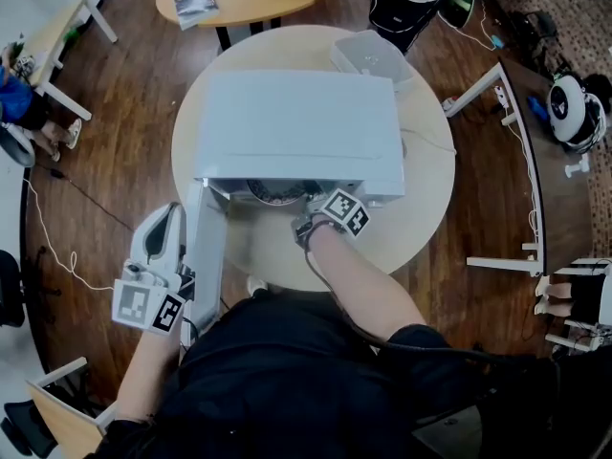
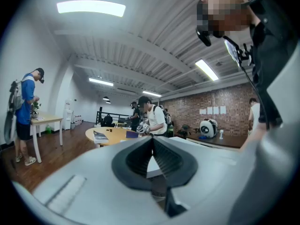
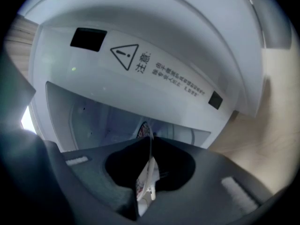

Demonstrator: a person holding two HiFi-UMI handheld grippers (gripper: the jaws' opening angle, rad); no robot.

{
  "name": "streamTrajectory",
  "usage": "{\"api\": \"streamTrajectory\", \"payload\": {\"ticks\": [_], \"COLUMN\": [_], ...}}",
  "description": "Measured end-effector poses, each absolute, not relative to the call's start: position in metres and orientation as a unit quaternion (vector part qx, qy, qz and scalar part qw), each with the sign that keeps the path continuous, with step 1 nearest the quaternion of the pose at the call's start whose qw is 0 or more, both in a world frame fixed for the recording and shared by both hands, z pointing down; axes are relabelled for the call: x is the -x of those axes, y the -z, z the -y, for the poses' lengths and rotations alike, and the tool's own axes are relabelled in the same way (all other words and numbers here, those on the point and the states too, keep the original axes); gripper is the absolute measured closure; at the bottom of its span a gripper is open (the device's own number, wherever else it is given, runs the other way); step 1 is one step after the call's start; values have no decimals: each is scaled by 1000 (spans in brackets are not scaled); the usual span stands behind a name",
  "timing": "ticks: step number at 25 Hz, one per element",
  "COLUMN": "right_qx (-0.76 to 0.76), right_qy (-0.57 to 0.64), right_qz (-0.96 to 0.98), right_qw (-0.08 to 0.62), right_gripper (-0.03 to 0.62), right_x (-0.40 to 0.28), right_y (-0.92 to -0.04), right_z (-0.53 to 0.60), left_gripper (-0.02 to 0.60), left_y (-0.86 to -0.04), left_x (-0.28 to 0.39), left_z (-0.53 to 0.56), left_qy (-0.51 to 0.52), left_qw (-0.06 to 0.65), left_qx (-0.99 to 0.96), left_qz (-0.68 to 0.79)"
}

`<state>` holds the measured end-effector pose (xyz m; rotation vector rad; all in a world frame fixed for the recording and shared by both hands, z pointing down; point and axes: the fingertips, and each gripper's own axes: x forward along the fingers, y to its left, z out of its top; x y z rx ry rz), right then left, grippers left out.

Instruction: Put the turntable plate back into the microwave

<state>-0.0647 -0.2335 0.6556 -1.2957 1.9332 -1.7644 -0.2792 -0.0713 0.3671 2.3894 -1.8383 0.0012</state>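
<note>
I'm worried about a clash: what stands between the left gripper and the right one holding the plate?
The microwave's open door stands between the left gripper and the right gripper; the head view shows it.

A round, pale wooden tabletop point(image 1: 426, 194) stands on a dark plank floor point(image 1: 124, 151); a white microwave point(image 1: 296, 127) sits at its middle, its door point(image 1: 204, 256) swung out past the near left edge; a clear plastic tub point(image 1: 371, 57) sits just behind the microwave's far right corner.
</note>
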Motion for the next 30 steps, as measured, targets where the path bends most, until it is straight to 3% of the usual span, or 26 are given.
{"api": "streamTrajectory", "payload": {"ticks": [9, 30], "right_qx": [452, 481], "right_qy": [603, 599], "right_qz": [-648, -625], "right_qw": [110, 139], "right_gripper": [568, 566], "right_x": [64, 71], "right_y": [-662, -675], "right_z": [235, 256], "left_gripper": [577, 577], "left_y": [-365, -384], "left_x": [259, 283], "left_z": [90, 94], "left_qy": [5, -7], "left_qw": [63, 98], "left_qx": [-807, -798], "left_qz": [587, 594]}}
